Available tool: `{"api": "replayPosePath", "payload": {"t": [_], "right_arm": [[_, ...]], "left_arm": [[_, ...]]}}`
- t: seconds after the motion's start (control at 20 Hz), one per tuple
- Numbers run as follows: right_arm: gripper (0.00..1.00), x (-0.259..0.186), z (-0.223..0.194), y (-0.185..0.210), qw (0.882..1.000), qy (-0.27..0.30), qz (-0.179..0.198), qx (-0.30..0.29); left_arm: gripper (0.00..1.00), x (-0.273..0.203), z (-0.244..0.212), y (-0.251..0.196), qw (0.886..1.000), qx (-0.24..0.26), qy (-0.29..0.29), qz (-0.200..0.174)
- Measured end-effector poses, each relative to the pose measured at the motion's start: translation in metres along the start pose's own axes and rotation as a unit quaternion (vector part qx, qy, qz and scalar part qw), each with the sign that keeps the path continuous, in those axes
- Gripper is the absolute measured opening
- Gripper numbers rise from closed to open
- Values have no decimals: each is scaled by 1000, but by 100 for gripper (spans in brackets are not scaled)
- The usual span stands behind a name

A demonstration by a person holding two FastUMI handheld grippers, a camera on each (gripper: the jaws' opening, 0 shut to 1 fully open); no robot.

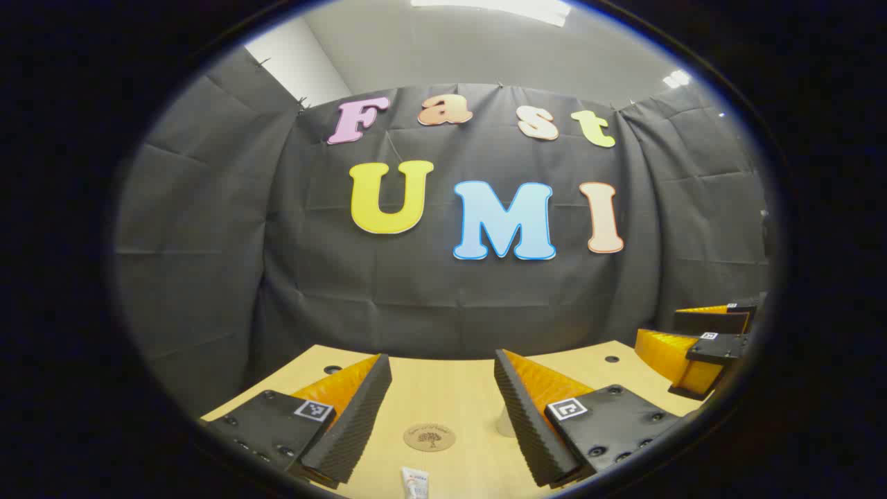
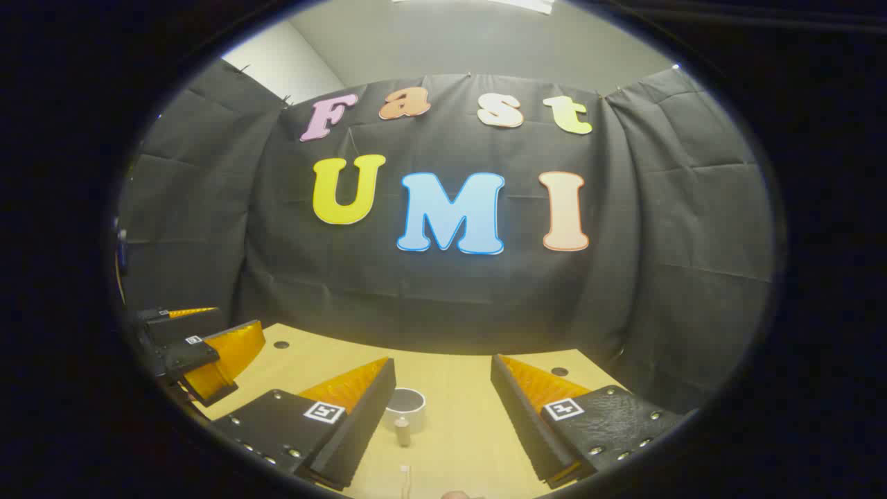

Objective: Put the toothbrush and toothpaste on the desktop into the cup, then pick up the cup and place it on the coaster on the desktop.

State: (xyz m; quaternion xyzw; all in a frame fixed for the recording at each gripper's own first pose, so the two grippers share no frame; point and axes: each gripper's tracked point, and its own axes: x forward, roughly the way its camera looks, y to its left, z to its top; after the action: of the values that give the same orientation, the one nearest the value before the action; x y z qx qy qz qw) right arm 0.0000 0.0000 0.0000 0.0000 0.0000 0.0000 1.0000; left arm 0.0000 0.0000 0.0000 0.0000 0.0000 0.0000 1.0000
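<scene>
My left gripper [image 1: 441,360] hangs open over the wooden desktop [image 1: 450,388] with nothing between its fingers. Below it lies a round brown coaster [image 1: 429,437]. The end of a white toothpaste tube [image 1: 414,483] shows at the bottom edge. A white cup [image 1: 505,423] peeks out from behind the left gripper's right-hand finger. My right gripper [image 2: 443,362] is open too and holds nothing. The white cup [image 2: 405,404] stands upright just inside its left-hand finger. In front of the cup is a small pale object [image 2: 402,431], and nearer still a thin white tip [image 2: 405,474]; I cannot tell what either is.
The right gripper [image 1: 693,353] shows at the right of the left gripper view, and the left gripper [image 2: 201,346] at the left of the right gripper view. Black cloth walls close off the desktop's far edge. Small round holes [image 2: 280,344] mark the desktop's far corners.
</scene>
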Motion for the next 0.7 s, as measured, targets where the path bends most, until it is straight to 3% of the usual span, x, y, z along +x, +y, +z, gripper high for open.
{"api": "replayPosePath", "payload": {"t": [0.05, 0.7], "right_arm": [[89, 1, 0, 0, 1000, 1, 1, 0], [89, 5, -3, 4, 1000, 4, 6, -4]], "left_arm": [[93, 0, -1, 0, 1000, 0, 1, 0], [96, 1, -4, 1, 1000, -3, 8, 3]]}}
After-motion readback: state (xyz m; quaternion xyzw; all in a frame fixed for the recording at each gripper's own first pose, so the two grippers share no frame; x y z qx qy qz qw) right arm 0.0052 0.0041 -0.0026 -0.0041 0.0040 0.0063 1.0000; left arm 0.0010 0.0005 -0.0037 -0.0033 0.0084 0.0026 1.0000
